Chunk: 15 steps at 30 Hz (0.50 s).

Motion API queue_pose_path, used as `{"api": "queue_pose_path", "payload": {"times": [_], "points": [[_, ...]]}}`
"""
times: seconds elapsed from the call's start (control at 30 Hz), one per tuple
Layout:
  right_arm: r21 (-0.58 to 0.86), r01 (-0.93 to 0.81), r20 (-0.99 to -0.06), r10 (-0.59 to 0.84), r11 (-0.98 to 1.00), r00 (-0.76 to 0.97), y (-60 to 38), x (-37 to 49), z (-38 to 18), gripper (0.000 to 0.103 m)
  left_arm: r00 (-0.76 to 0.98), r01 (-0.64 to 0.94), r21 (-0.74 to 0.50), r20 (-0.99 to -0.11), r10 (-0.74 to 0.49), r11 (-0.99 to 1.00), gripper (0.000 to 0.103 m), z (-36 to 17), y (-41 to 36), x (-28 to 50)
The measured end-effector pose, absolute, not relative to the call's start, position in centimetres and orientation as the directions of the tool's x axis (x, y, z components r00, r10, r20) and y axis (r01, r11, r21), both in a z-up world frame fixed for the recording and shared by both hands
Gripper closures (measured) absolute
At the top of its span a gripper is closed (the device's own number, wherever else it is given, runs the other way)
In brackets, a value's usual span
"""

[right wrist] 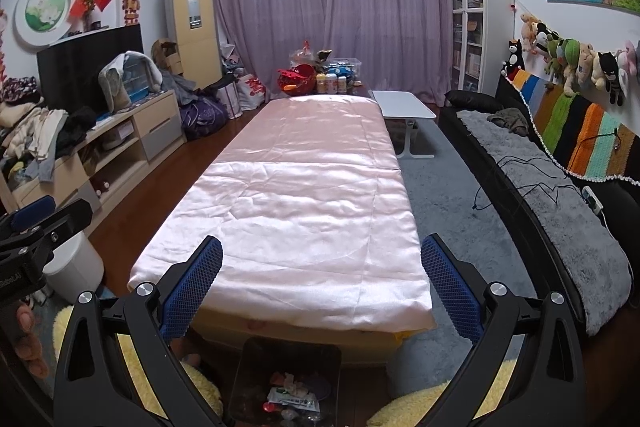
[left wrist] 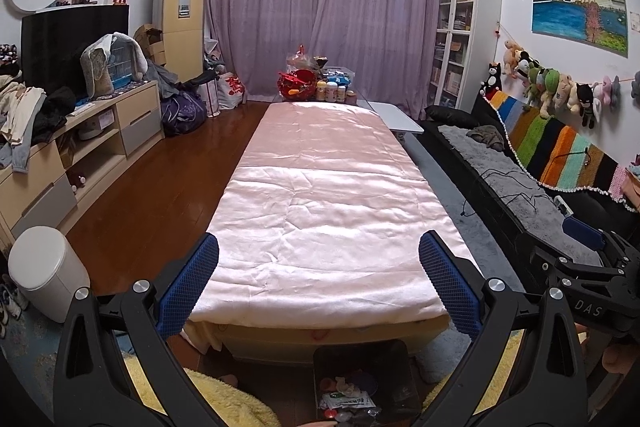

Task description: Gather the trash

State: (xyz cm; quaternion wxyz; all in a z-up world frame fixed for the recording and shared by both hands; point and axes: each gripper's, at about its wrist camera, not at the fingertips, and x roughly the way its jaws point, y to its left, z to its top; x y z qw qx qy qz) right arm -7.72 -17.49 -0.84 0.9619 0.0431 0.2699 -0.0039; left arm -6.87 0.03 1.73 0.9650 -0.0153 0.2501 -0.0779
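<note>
A dark trash bin (left wrist: pixel 396 355) stands on the floor at the near end of the long table, below both grippers; it also shows in the right wrist view (right wrist: pixel 256 359). Wrappers and scraps (left wrist: pixel 348 397) lie inside it, seen too in the right wrist view (right wrist: pixel 292 393). My left gripper (left wrist: pixel 319 259) is open and empty, held above the table's near end. My right gripper (right wrist: pixel 321 261) is open and empty at the same height. Each gripper shows at the edge of the other's view. The pink satin cloth (left wrist: pixel 320 187) on the table is bare.
Bottles, a red basket and boxes (left wrist: pixel 316 83) crowd the table's far end. A white round bin (left wrist: pixel 48 271) stands on the left floor. A TV cabinet (left wrist: pixel 80 147) piled with clothes lines the left wall. A black sofa (right wrist: pixel 560 195) and a small white table (right wrist: pixel 404 107) are on the right.
</note>
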Motion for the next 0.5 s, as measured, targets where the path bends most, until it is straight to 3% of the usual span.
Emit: {"api": "queue_pose_path", "payload": {"times": [0.23, 0.5], "points": [[0.085, 0.03, -0.526, 0.02, 0.996, 0.85, -17.7, -7.5, -1.1, 0.003, 0.867, 0.161, -0.061, -0.468, -0.171, 0.985, 0.008, 1.9, -0.1, -7.2], [0.089, 0.035, -0.526, 0.017, 0.995, 0.85, -18.0, -7.6, -1.1, 0.003, 0.831, 0.136, -0.096, -0.531, -0.166, 0.986, 0.008, 1.1, 0.5, -6.1]]}}
